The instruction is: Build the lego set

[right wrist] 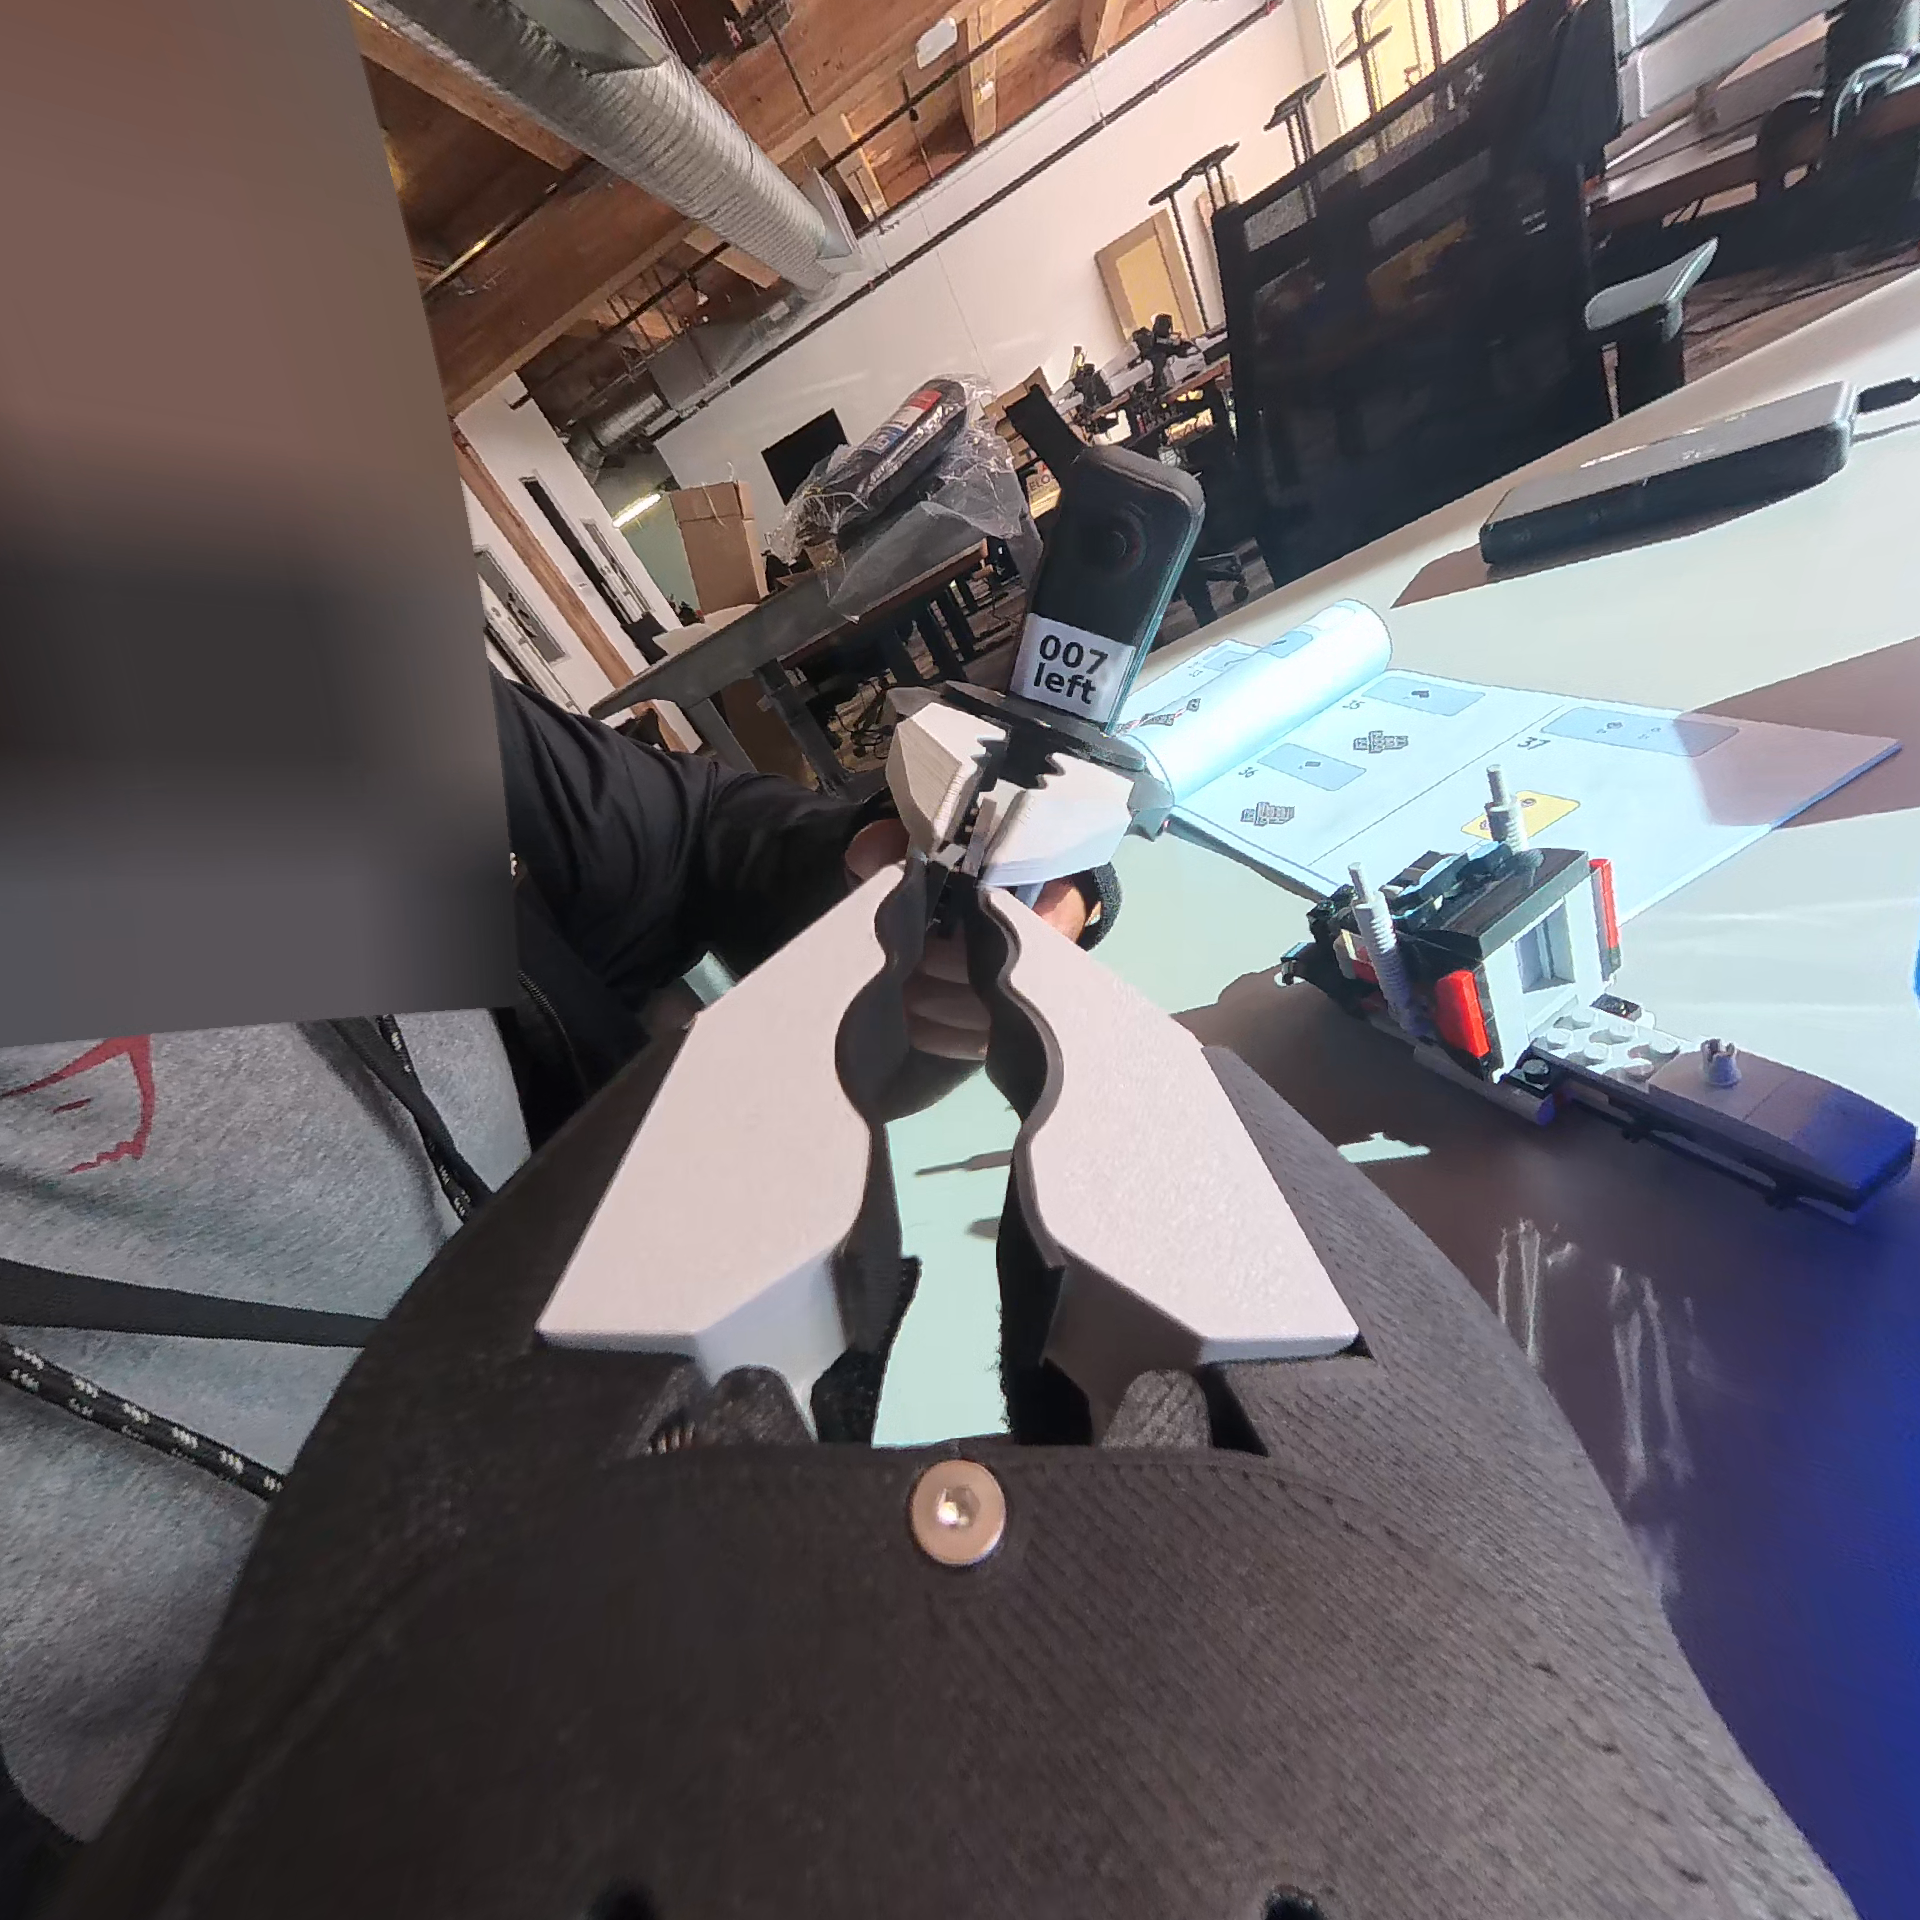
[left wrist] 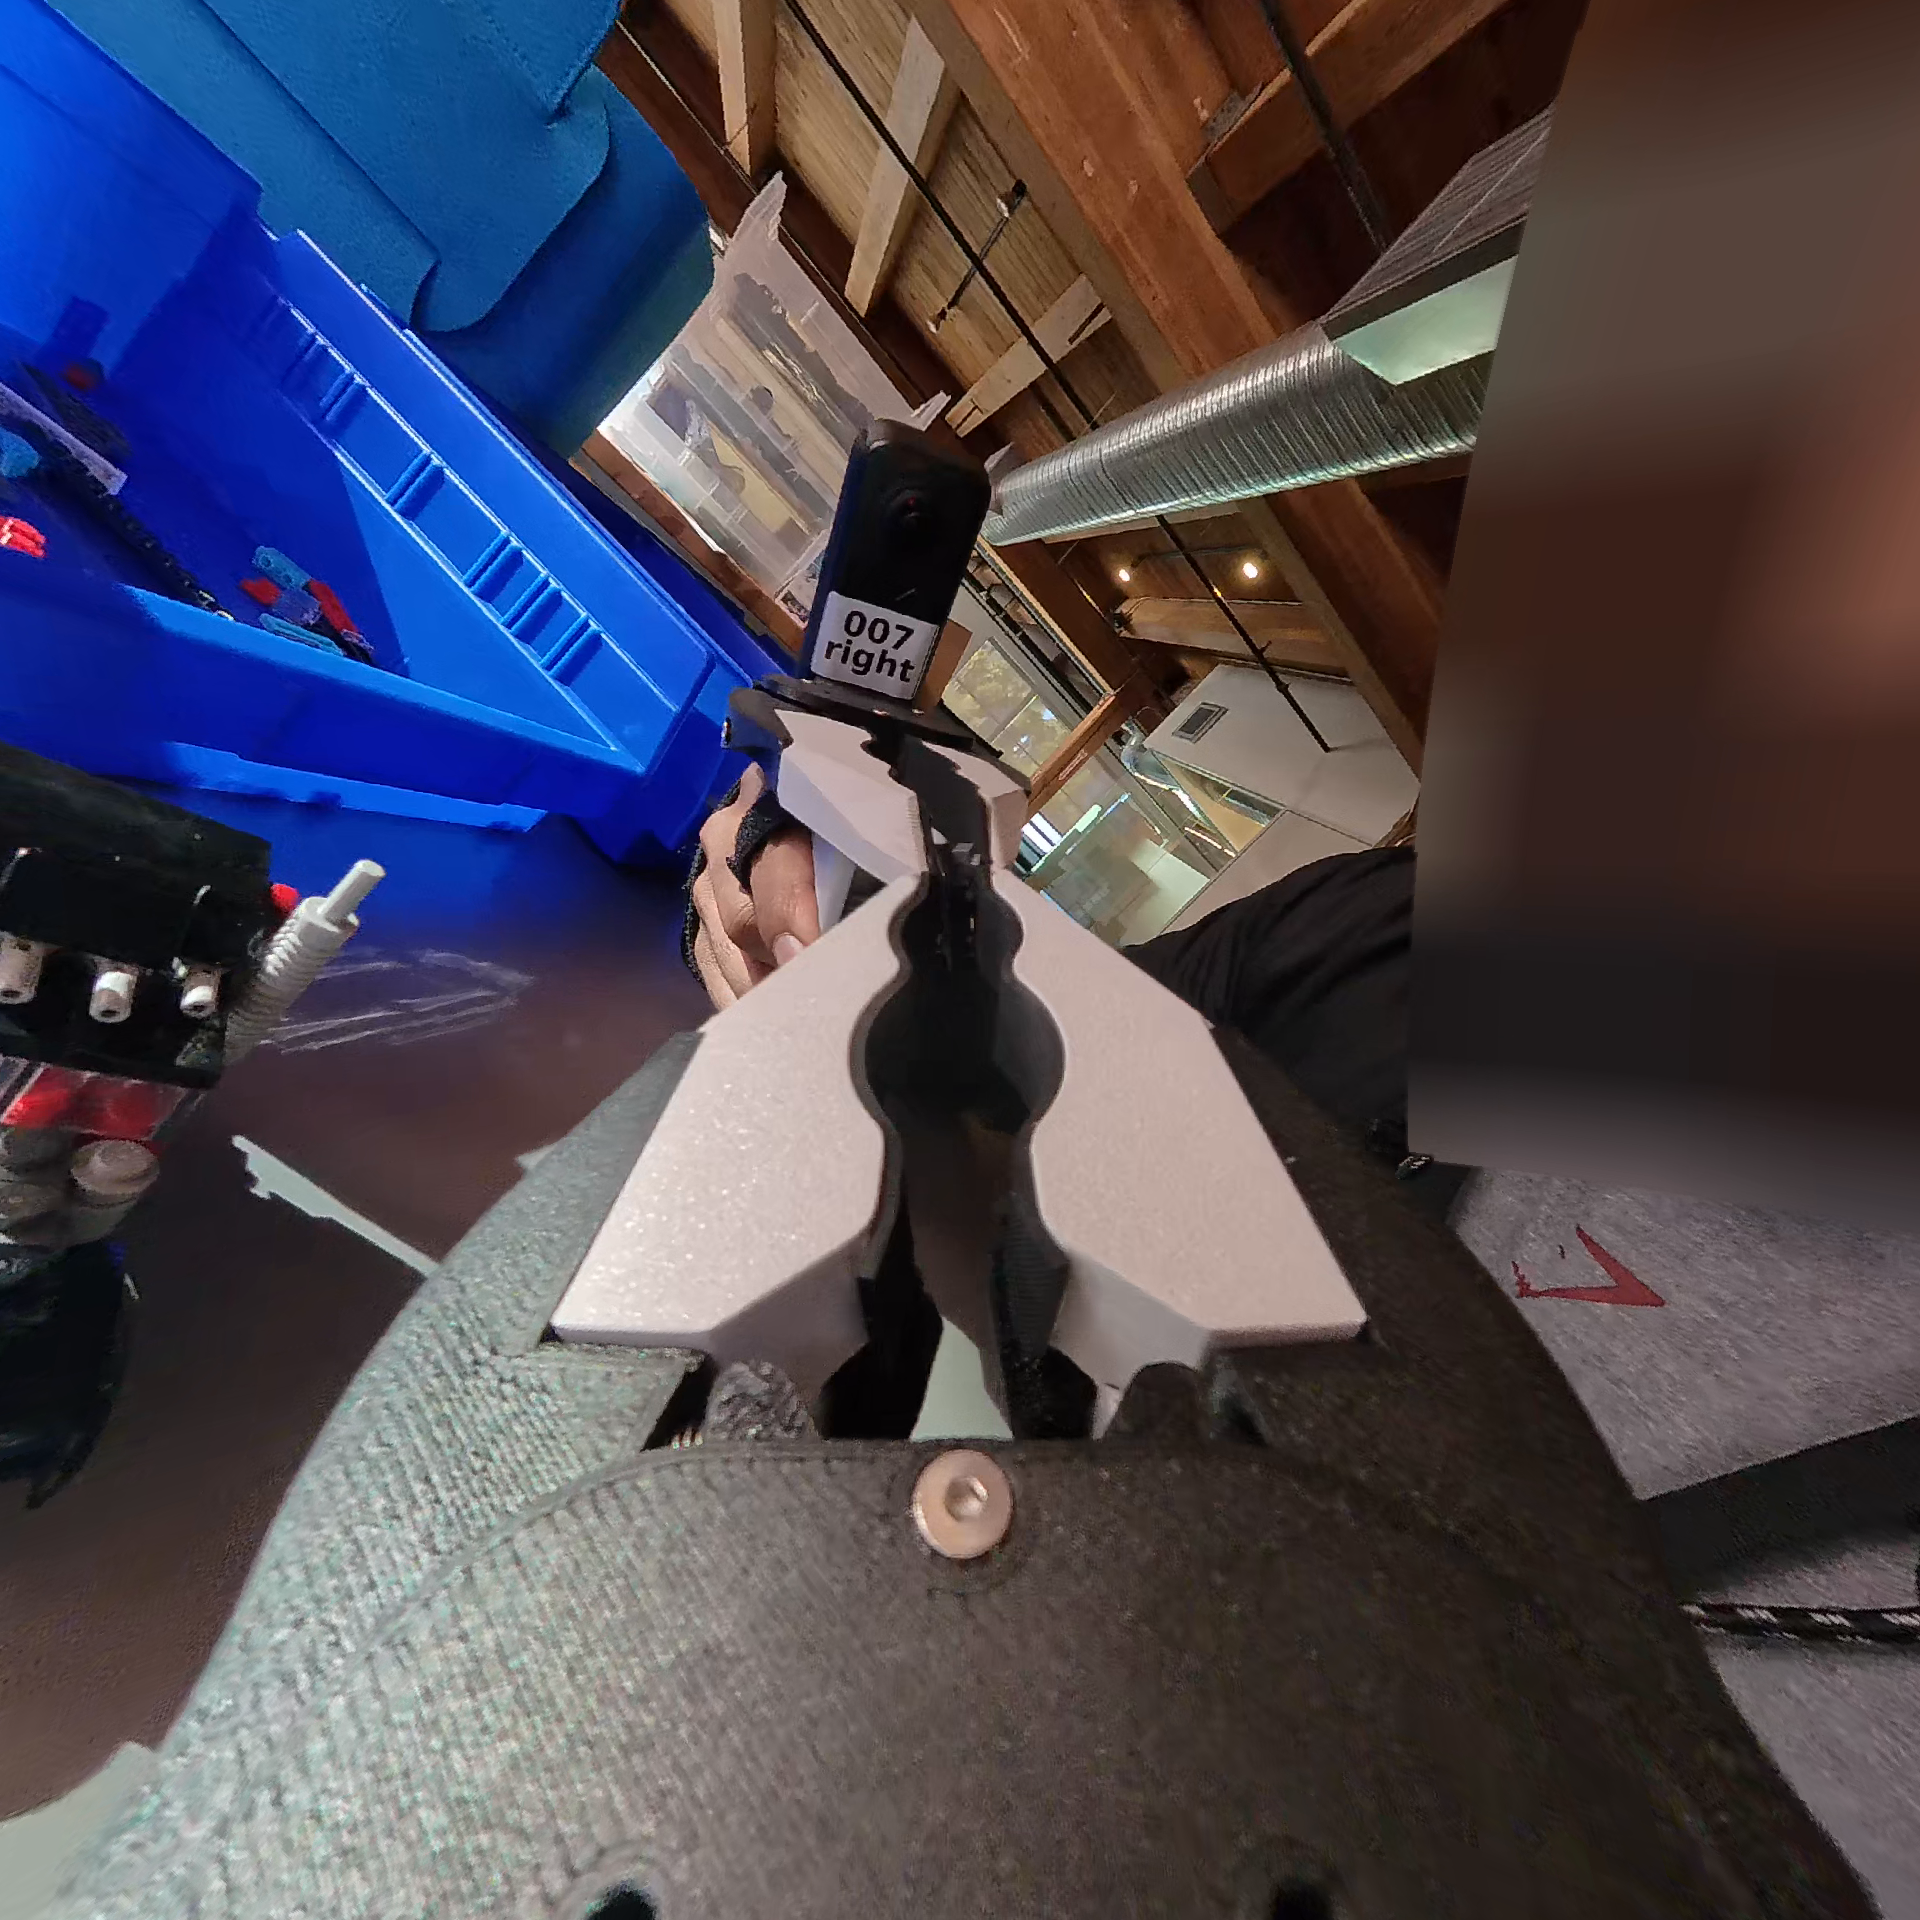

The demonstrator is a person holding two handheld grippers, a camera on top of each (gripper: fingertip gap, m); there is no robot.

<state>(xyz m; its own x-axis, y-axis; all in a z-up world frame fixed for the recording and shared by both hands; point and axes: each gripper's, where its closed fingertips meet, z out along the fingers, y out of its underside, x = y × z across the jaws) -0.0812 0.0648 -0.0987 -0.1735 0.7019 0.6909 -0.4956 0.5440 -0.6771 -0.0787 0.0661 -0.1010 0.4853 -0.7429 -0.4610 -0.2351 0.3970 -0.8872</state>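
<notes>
I hold my two grippers tip to tip above the table, each pointing at the other. My left gripper (left wrist: 940, 883) has its white fingers drawn together at the tips, and something small and dark sits there between the two sets of tips; it is too small for me to say what it is or which gripper clamps it. My right gripper (right wrist: 930, 899) shows the same: tips close together, meeting the other's fingers at about 12 o'clock in its own view. Whether either one is truly pinching the piece I cannot tell.

The lego truck (right wrist: 1496, 956), black, white and red with grey upright stacks, stands on the table (right wrist: 1766, 935) at 3 o'clock in the right wrist view, well apart from both grippers. In the left wrist view part of it shows at 9 o'clock.

Behind the truck, toward 2 o'clock, lies the open instruction booklet (right wrist: 1455, 748), and beyond it a dark flat device (right wrist: 1662, 488) near the table's far edge. In the left wrist view a blue bin (left wrist: 312, 623) with loose pieces (left wrist: 301, 608) fills 10 o'clock. A bare hand (left wrist: 748, 914) grips the right tool's handle. Nothing stands between the grippers and the truck.
</notes>
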